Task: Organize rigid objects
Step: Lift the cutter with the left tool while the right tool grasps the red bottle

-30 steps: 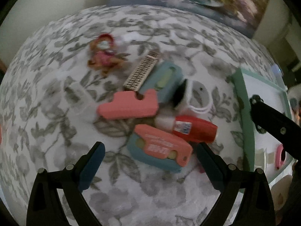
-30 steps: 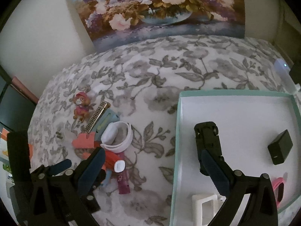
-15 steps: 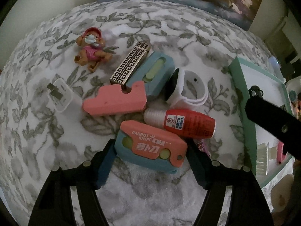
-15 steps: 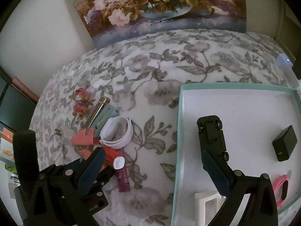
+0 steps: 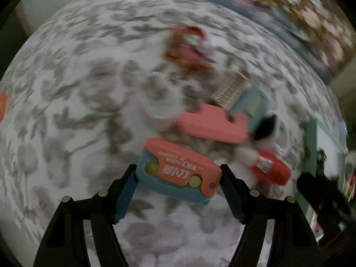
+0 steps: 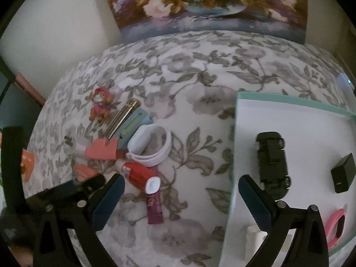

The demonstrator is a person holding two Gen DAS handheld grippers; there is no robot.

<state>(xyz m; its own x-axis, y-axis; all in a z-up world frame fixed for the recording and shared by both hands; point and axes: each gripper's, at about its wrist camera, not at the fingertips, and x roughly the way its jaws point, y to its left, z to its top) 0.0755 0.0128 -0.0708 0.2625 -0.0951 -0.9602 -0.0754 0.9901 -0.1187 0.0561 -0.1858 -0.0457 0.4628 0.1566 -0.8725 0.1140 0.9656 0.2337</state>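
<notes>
Between the left claw's [image 5: 178, 178] fingers: carrot knife toy [image 5: 179, 171], clamped, beside the pile near the table's [image 6: 200, 84] left edge | right claw [image 6: 180, 198]: wide, unladen, straddling the tray's [image 6: 289, 105] left rim

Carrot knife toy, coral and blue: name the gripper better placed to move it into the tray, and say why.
Left. The left gripper is shut on the coral and blue carrot knife toy. The right gripper hangs open and empty beside the teal-rimmed white tray.
</notes>
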